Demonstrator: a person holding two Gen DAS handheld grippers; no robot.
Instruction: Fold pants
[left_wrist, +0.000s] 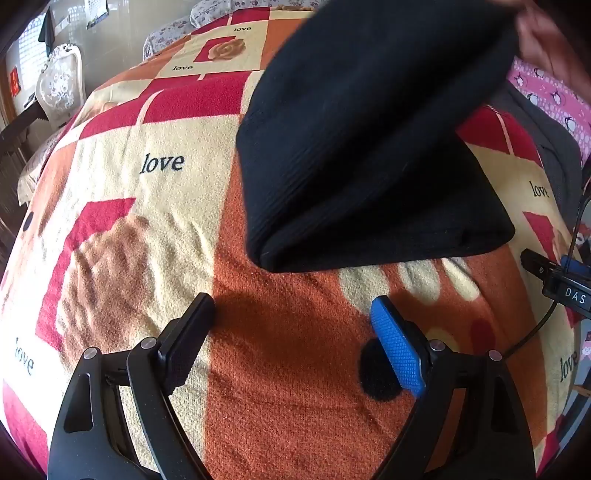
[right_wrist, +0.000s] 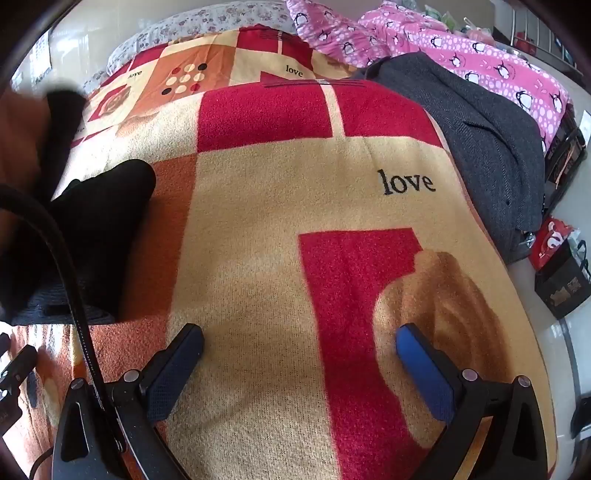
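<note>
My left claw (left_wrist: 293, 314) hangs wide open and empty above the bed, its black and blue fingers spread over an orange patch of the patterned blanket (left_wrist: 155, 229), angled down toward the mattress. Just ahead of it lie the black pants (left_wrist: 369, 206), folded over on themselves, their near edge resting on the blanket a little beyond the fingertips; the upper layer lifts up and away toward the top right of the left wrist view, where a bare hand (left_wrist: 546, 44) appears to be at the fabric, though that corner is blurred. My right claw (right_wrist: 300, 336) is likewise spread to its full width with nothing between its fingers, poised over a cream and red section of the same blanket, well apart from the pants (right_wrist: 96, 221), which sit off at the left edge of the right wrist view behind a black cable (right_wrist: 70, 266). A grey garment (right_wrist: 476, 136) and pink penguin-print fabric (right_wrist: 461, 55) are heaped along the far right side of the bed.
</note>
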